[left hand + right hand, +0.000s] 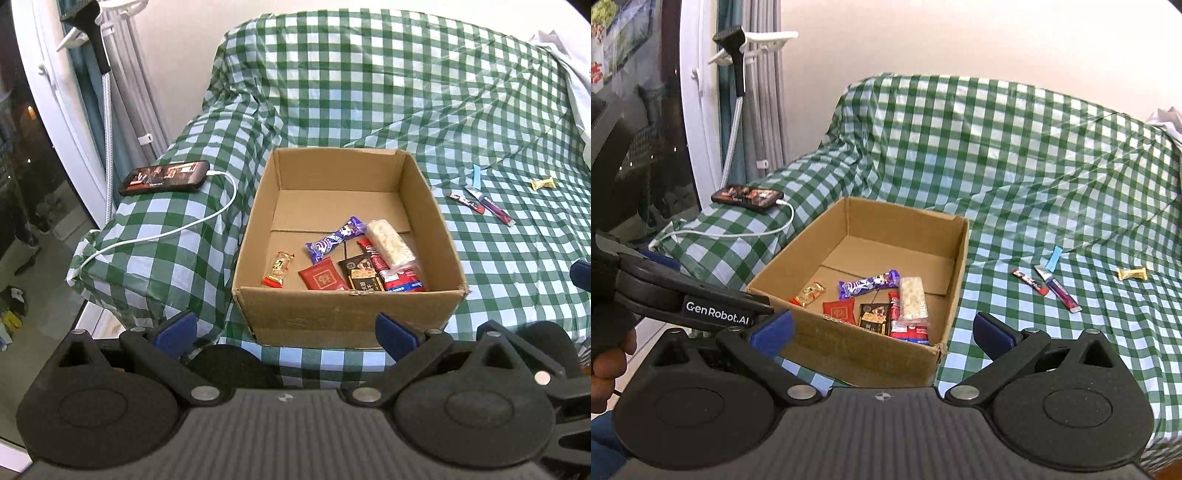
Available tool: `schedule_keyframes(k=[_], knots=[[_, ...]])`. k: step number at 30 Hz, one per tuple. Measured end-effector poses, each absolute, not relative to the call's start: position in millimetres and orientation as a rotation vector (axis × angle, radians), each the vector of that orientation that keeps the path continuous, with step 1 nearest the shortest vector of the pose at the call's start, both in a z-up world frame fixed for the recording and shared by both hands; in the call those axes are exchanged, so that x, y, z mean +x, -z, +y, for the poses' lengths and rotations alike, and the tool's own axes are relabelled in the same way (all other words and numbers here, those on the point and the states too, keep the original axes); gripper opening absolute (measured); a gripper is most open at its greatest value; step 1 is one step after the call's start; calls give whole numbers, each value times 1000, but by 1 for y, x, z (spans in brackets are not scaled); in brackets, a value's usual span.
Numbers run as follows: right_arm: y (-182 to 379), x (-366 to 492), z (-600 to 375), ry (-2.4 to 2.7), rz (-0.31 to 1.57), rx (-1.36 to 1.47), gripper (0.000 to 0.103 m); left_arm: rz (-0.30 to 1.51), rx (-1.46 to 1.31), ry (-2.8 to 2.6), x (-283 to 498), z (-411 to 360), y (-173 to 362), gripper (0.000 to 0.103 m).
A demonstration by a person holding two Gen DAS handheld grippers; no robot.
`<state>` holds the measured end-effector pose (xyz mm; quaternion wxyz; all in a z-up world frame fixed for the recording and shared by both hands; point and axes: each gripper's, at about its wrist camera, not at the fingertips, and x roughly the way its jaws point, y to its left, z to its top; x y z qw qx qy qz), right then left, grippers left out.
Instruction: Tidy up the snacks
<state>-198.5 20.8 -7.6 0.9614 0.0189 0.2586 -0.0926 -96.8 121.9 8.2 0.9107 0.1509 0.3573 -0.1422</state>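
Green-checked cloth (406,92) drapes the whole sofa, and the cardboard box (347,314) sits on the seat, just beyond both grippers. Left gripper (284,328) angles down at the box's near wall, blue fingers spread wide, nothing between them. Right gripper (882,332) tilts down toward the box's near corner, fully released and empty. Inside the box: a purple bar (338,238), a pale rice bar (391,243) and a red packet (323,278). Out on the seat, well apart from the box, a yellow candy (1132,273) lies loose.
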Motion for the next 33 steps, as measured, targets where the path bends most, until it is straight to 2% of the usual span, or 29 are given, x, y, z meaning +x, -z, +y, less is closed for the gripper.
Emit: schedule_keyframes(k=[13, 33], knots=[[-1, -224, 28, 194, 466, 31, 102, 699, 310, 295, -114, 125, -18, 103], [4, -221, 27, 190, 489, 55, 102, 727, 322, 291, -109, 124, -14, 103]])
